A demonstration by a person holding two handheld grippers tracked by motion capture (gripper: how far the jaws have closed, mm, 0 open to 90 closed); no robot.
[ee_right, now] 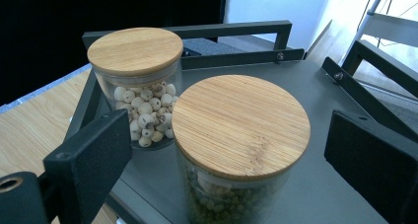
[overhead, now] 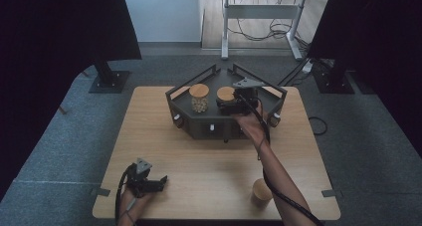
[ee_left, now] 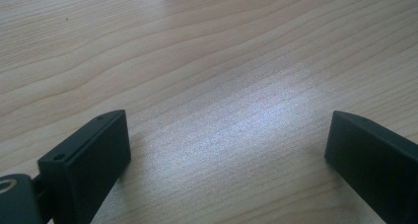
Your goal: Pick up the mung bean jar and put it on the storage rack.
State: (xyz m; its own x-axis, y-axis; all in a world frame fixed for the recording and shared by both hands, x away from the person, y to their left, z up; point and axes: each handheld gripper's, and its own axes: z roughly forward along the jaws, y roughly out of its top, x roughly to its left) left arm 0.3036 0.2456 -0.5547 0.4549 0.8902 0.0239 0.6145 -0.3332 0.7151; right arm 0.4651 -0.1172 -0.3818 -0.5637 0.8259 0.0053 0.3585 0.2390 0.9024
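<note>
The right tongs (ee_right: 226, 150) stood open around a round glass jar (ee_right: 236, 184) of green peas with a bamboo lid, set on the dark metal tray (overhead: 199, 122). The left tongs (ee_left: 226, 150) gaped over the pale wood-grain desk (ee_left: 197, 61), grey carpet around.

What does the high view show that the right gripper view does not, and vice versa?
The high view adds the left gripper, open, at the table's near left corner, and a tan round object front right. The right gripper view adds the jars' contents: pale round seeds in the far jar, small greenish ones in the near jar. Both share two wooden-lidded jars on the dark tray, with the right gripper open around the near one.
</note>
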